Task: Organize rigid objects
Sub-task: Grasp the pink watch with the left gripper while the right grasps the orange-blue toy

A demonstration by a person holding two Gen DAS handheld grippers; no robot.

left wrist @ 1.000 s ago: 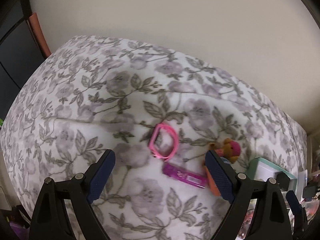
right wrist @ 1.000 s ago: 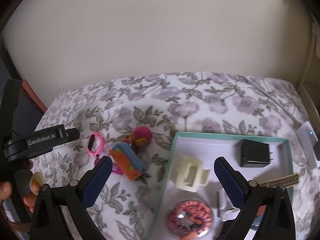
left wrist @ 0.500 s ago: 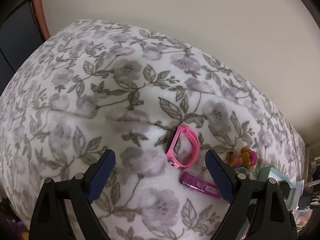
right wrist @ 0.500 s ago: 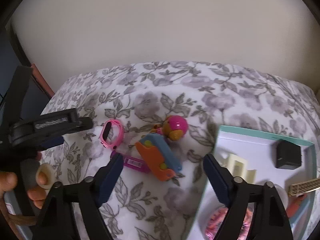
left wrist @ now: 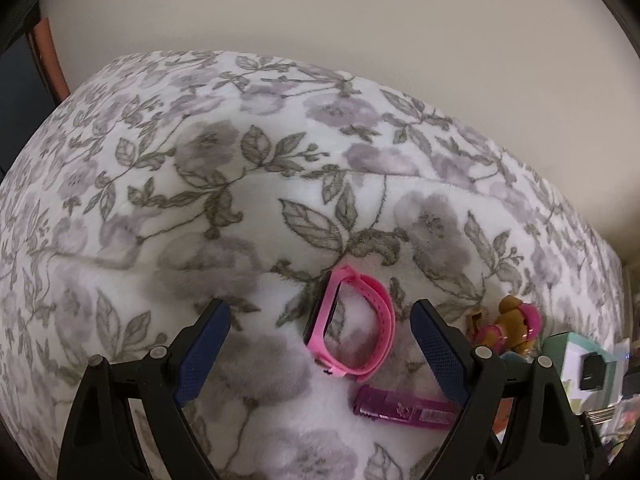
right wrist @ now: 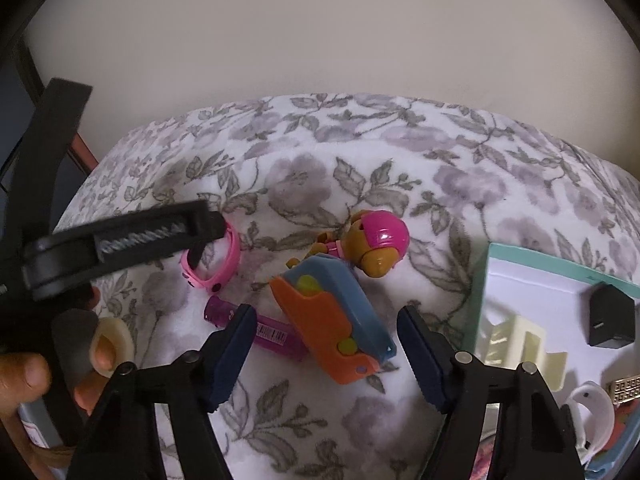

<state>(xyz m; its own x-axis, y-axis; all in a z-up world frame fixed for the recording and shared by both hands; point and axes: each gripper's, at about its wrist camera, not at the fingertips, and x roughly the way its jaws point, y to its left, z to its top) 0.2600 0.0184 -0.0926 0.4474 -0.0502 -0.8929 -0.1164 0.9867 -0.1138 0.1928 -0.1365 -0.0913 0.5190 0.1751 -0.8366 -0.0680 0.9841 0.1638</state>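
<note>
Now my left gripper (left wrist: pixel 316 346) hangs wide apart around the pink band (left wrist: pixel 352 336) at lower centre of its view. My right gripper (right wrist: pixel 326 354) is closing, pads off the orange-blue toy (right wrist: pixel 332 320) between them, lower centre on the blanket (right wrist: pixel 360 160).

Small things lie on a blanket (right wrist: pixel 320 168), with a tray (right wrist: pixel 532 276) at its right edge.

The watch (right wrist: pixel 218 268) lies furthest left; the tube (right wrist: pixel 256 330) is just before it, nearer the camera. Right of the tube lies the folding toy (right wrist: pixel 336 320), overlapping the tube's right end, with the dog figure (right wrist: pixel 376 240) just behind it, touching or nearly so. In the tray the adapter (right wrist: pixel 610 320) sits toward the back, the clip (right wrist: pixel 520 340) before it and to its left. The left tool (left wrist: pixel 320 350) straddles the watch; the right tool (right wrist: pixel 326 354) straddles the folding toy, its jaws closing, not touching.
</note>
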